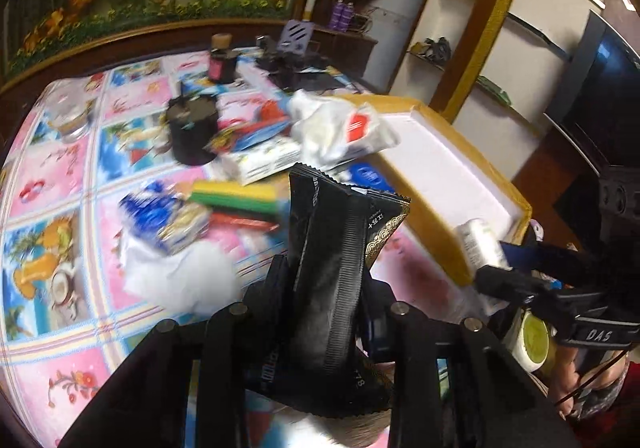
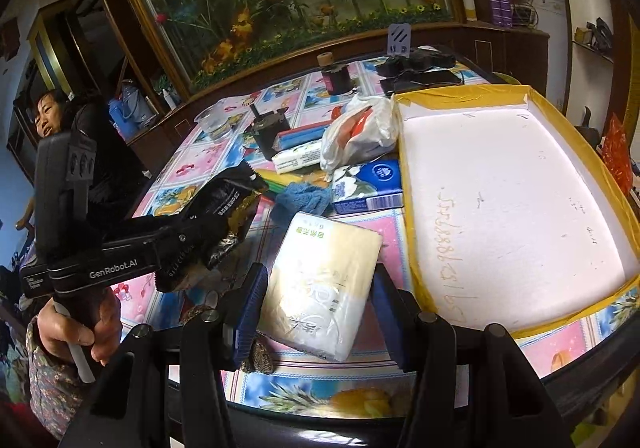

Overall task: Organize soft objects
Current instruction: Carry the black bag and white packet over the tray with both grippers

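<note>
My left gripper [image 1: 324, 288] is shut on a black foil pouch with gold trim [image 1: 336, 248], which stands upright between its fingers above the flowered tablecloth. In the right wrist view the same gripper [image 2: 192, 236] holds the pouch [image 2: 232, 199] at the left. My right gripper [image 2: 316, 300] is shut on a cream and white tissue pack [image 2: 320, 280], its blue pads [image 2: 252, 304] pressing both long sides. It hovers just left of the white foam tray [image 2: 520, 187] with yellow taped rim. The left wrist view shows that tissue pack [image 1: 480, 244] at the tray's [image 1: 452, 163] near corner.
Soft things lie left of the tray: a blue tissue box [image 2: 368, 183], a blue knitted cloth [image 2: 304, 195], a white plastic bag [image 2: 360, 127] and another tissue pack [image 2: 298, 159]. A black pot [image 2: 268, 131], a dark bottle [image 2: 336, 75] and a glass bowl [image 2: 214, 121] stand behind. A person [image 2: 80, 135] sits far left.
</note>
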`<state>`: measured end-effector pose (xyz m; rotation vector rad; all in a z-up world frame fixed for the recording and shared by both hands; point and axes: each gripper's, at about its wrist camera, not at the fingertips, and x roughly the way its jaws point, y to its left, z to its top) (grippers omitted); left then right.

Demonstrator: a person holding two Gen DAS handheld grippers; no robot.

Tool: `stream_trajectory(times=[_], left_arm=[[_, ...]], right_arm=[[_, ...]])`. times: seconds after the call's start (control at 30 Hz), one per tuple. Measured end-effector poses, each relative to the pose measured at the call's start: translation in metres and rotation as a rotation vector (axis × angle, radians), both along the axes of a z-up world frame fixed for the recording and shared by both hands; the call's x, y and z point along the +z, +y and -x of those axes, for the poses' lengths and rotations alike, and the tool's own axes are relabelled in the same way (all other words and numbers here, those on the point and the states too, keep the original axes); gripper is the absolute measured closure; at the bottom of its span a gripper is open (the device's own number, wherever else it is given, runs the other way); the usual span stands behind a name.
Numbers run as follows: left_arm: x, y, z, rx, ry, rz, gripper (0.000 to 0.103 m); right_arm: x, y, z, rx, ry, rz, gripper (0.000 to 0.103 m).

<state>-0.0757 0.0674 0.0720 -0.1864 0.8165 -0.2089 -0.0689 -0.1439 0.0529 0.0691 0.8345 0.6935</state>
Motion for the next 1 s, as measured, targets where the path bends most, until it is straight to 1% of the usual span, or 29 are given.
stream_trajectory(times=[0.17,0.27,0.37,0.5,0.63,0.7,0.77,0.93,1.0], left_arm=[[0.019,-0.038,-0.023,-0.052,-0.026,0.042,0.072],[0.028,-0.063,-0.039,-0.081,-0.038,0.038,0.072],[0.032,-0.088,-0.055,-0.106,-0.043,0.038,0.072],[0.027,-0.114,-0.084,-0.108,-0.019,0.078,0.072],[0.018,-0.135,-0.121,-0.077,0.012,0.122,0.072],[0.014,-0.142,-0.140,-0.043,0.013,0.125,0.072],[0.006,-0.149,-0.161,-0.005,0.031,0.135,0.072],[-0.016,-0.155,-0.206,0.072,0.078,0.129,0.072],[-0.023,-0.152,-0.217,0.081,0.091,0.156,0.072]], right_arm=[[0.011,-0.025,-0.010,-0.058,-0.014,-0.020,0.047],[0.019,-0.047,-0.020,-0.106,-0.018,-0.042,0.047],[0.026,-0.069,-0.028,-0.155,-0.029,-0.052,0.047],[0.034,-0.098,-0.041,-0.219,-0.041,-0.053,0.047],[0.040,-0.122,-0.061,-0.279,-0.042,-0.040,0.047],[0.043,-0.133,-0.073,-0.307,-0.044,-0.025,0.047],[0.046,-0.141,-0.088,-0.334,-0.046,0.000,0.047],[0.048,-0.149,-0.141,-0.367,-0.025,0.042,0.047],[0.043,-0.146,-0.169,-0.370,-0.004,0.068,0.047]])
